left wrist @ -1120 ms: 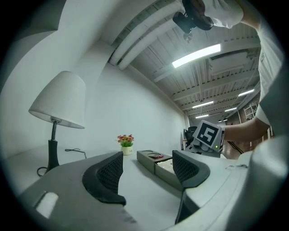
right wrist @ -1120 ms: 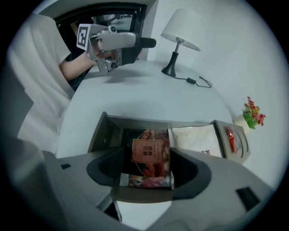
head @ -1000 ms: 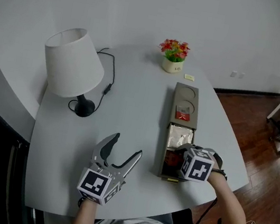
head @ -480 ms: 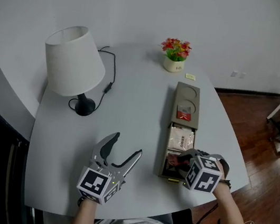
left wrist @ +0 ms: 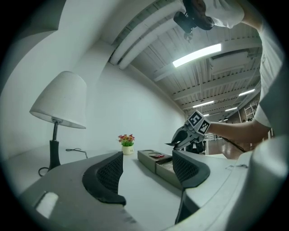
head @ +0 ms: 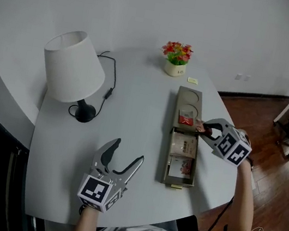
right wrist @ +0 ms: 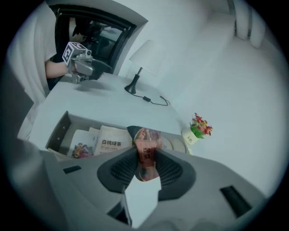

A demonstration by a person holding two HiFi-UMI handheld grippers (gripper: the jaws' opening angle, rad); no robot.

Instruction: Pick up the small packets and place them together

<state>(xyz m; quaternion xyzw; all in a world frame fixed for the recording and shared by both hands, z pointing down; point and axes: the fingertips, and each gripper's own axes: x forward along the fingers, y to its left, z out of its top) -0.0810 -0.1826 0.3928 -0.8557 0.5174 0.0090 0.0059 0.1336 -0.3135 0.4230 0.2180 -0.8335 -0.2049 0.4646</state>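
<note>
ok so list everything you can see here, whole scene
table: 1, pale grey, under everything
lamp: 1, white shade, black base, back left
flower pot: 1, red flowers, back of table
note: 1, yellow, right of flower pot
tray: 1, grey, long, right side
red packet: 1, tray's middle
pale packet: 1, tray's nearer part
printed packet: 1, pale with red, tray's near end
held packet: 1, reddish, in right gripper
left gripper: open, empty, near side
right gripper: shut on held packet, at tray's right edge
</note>
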